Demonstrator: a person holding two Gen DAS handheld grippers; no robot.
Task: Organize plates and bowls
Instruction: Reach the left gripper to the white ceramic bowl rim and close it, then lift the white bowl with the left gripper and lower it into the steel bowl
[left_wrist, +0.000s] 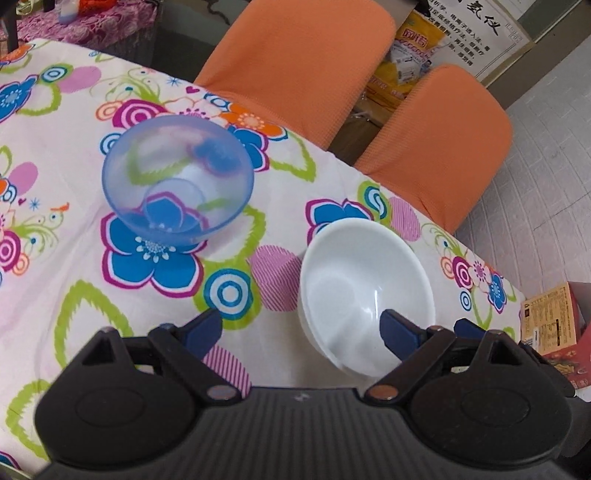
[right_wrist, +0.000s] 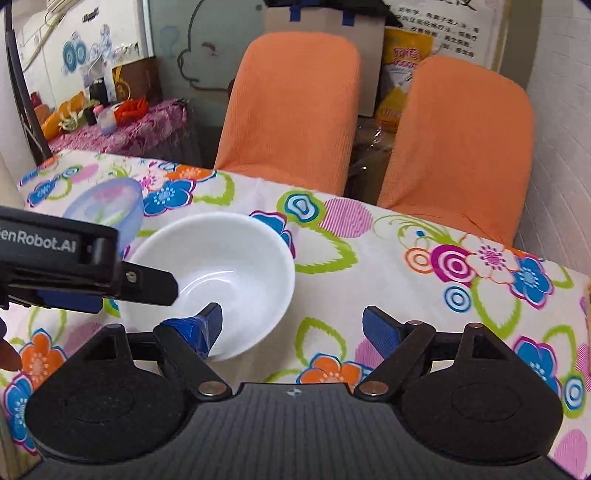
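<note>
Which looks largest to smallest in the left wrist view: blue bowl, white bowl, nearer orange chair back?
1. Nearer orange chair back, largest as it appears.
2. and 3. Blue bowl and white bowl look about alike. The white one sits closer to the camera, so ranking them is unsure.

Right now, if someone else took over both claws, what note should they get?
Left claw: open, empty, one finger over the white bowl's near rim.
Right claw: open, empty, left finger over the same bowl's edge.
Blue translucent bowl stands apart, farther left on the floral tablecloth.
Done: nothing stacked.
Left: grip one bowl and nest them, probably. No plates in view.
</note>
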